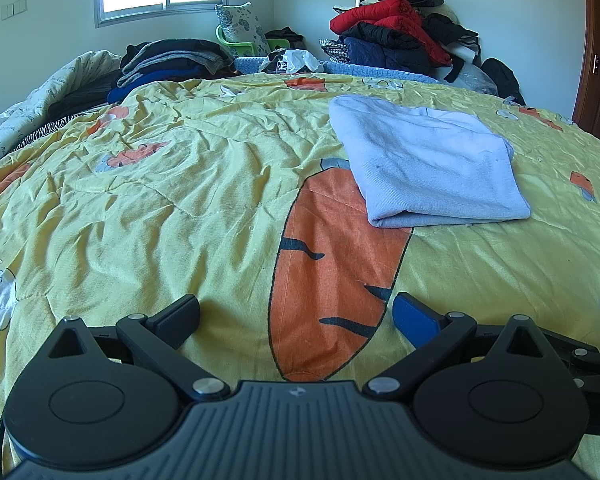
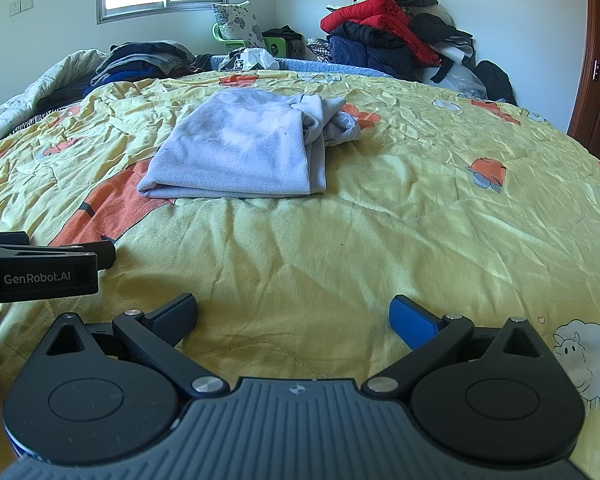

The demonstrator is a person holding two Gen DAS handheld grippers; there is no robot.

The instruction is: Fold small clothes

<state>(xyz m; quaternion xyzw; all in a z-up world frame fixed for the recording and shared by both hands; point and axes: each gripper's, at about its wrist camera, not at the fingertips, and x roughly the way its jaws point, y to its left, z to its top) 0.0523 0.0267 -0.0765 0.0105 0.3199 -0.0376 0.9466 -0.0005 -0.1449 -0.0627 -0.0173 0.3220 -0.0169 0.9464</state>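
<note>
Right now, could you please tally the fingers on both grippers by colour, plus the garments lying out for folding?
Black fingers: 2
Blue fingers: 2
Light blue garment: 1
Total: 5

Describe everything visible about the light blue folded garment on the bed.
The light blue knitted-looking garment lies folded into a rough rectangle, flat on the yellow carrot-print quilt, partly over a large orange carrot. In the right wrist view, a bunched part spills from its right edge. The nearest edge shows stacked layers. Nothing but the quilt touches it.
</note>
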